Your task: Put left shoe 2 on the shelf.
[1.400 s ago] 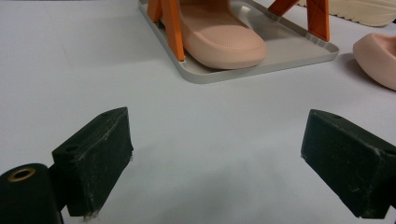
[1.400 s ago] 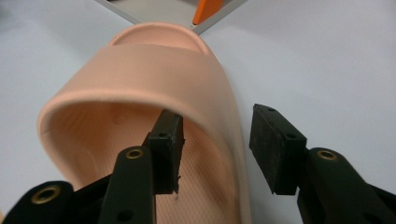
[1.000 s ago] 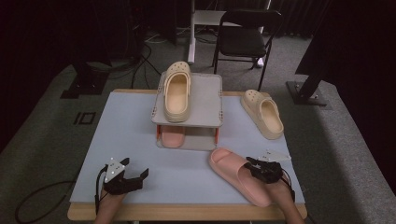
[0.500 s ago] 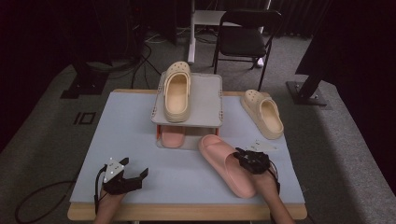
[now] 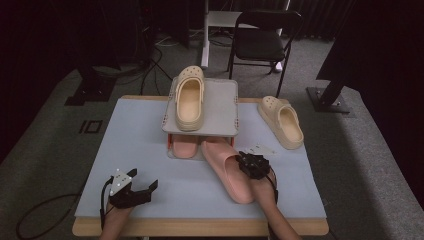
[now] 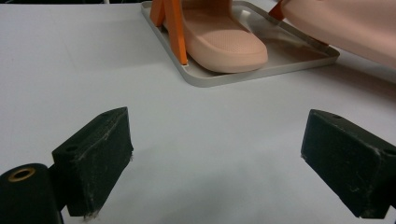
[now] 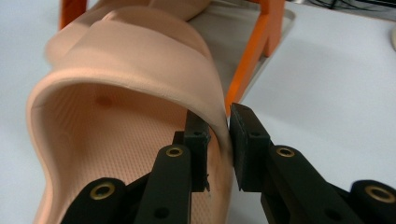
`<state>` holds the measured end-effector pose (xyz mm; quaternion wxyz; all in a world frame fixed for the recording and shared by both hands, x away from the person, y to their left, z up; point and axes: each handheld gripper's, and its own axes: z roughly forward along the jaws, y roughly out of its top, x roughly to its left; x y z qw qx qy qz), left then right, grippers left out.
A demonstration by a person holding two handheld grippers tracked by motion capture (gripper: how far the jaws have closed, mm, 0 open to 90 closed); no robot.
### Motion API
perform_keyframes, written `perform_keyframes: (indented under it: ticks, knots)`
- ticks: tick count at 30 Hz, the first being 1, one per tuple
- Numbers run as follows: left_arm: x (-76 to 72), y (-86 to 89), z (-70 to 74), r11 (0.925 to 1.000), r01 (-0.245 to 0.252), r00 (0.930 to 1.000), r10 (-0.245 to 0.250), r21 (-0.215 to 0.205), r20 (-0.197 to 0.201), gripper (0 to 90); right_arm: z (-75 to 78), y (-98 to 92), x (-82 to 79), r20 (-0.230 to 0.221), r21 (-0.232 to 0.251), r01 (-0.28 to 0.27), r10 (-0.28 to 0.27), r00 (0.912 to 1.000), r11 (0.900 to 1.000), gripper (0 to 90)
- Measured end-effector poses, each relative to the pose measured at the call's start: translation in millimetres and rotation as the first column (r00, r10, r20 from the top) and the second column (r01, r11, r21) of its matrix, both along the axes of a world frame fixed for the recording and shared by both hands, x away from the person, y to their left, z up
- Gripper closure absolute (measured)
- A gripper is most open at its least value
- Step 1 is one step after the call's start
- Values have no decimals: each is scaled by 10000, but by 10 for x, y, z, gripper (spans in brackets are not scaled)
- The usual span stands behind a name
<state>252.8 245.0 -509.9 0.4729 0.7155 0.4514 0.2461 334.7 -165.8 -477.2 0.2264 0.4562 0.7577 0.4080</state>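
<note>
Jaws of the left gripper [image 5: 142, 187] stand spread and empty, nearer than the two-tier grey metal rack [image 5: 220, 107]. Right gripper [image 7: 218, 140] pinches the strap of the pink foam slide sandal [image 5: 226, 167], whose toe reaches the rack's lower tray beside its pink twin [image 5: 184, 146].

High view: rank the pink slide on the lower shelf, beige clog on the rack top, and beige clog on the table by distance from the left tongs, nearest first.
1. Pink slide on the lower shelf: ahead and right of the left tongs, under the rack.
2. Beige clog on the rack top: farther back, directly above that shelf.
3. Beige clog on the table: far right side, beyond the rack.
</note>
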Motion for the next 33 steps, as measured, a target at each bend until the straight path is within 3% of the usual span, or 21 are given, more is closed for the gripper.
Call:
perform_keyframes:
  ticks: [4, 9, 12, 17, 19, 20, 21, 22, 25, 33]
  knots:
    - [-2, 12, 7, 10000, 3, 10000, -3, -5, -11, 86, -8, 61, 26, -80, 498, 855, -852, 9963, 9951, 773]
    - [3, 6, 4, 10000, 24, 10000, -24, -17, -17, 86, 18, 151, 47, 33, 620, 1330, -1335, 9910, 9892, 763]
    - [7, -3, 4, 10000, 53, 10000, -53, -8, -27, 86, 34, 234, 100, -202, 1057, 1683, -1671, 9857, 9801, 756]
    - [5, 7, 6, 10000, 52, 10000, -52, -29, -10, 86, 36, 312, 139, -151, 1409, 2481, -2485, 9685, 9584, 742]
    - [6, 11, 5, 10000, 53, 10000, -53, -46, -6, 87, 32, 323, 148, -191, 1507, 2564, -2565, 9663, 9547, 733]
    - [5, 16, 6, 10000, 54, 10000, -54, -10, -4, 87, 19, 356, 168, -285, 1620, 2614, -2602, 9651, 9515, 685]
    - [5, 16, 6, 10000, 54, 10000, -54, -10, -4, 87, 19, 356, 168, -285, 1620, 2614, -2602, 9651, 9515, 685]
    - [3, 14, 8, 10000, 58, 10000, -58, -14, 8, 87, 4, 409, 189, -384, 1584, 2449, -2419, 9695, 9565, 601]
    - [1, 15, 11, 10000, 82, 10000, -82, 3, 24, 86, -35, 516, 201, -555, 1366, 2112, -2054, 9771, 9679, 530]
    - [0, 13, 10, 10000, 83, 9999, -83, 0, 61, 87, -28, 479, 147, -849, 1536, 1532, -1414, 9863, 9762, 413]
